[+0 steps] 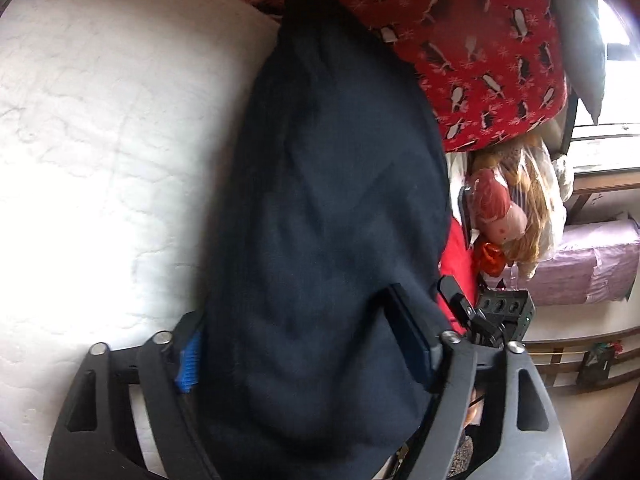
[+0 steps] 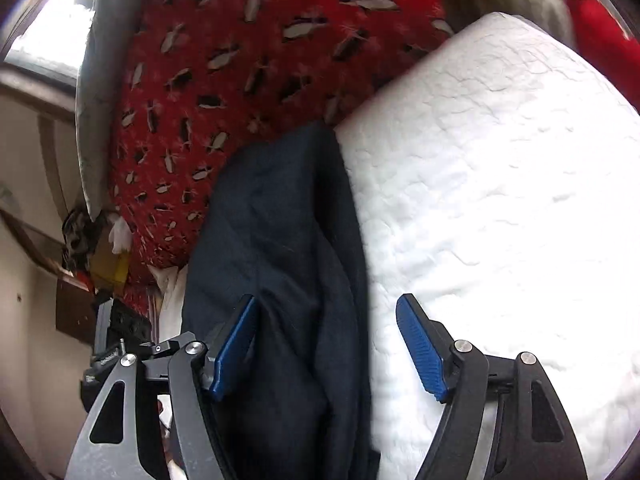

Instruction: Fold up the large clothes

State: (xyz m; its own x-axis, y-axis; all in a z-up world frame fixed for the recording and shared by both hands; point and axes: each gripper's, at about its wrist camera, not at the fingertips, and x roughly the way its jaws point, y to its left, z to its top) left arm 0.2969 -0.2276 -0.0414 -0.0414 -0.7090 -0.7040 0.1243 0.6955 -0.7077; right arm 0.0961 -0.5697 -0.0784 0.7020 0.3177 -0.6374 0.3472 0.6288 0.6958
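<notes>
1. Left wrist view: the left gripper [image 1: 308, 344] stands wide, and a dark navy garment [image 1: 332, 184] bulges between its fingers and drapes over the right one. Whether the pads press the cloth cannot be told.
2. Same view: the garment's long axis runs from the gripper straight away to a narrow end touching the red penguin-print blanket [image 1: 472, 40] at the far edge of the white quilted mattress [image 1: 100, 140]. A bagged doll [image 1: 508, 208] hangs beyond the mattress's right edge.
3. Right wrist view: the right gripper [image 2: 326, 346] is spread wide, gripping nothing. The garment [image 2: 280, 240] lies lengthwise along the mattress's [image 2: 500, 200] left edge, against the left blue pad [image 2: 236, 348], its far end touching the blanket [image 2: 240, 60].
</notes>
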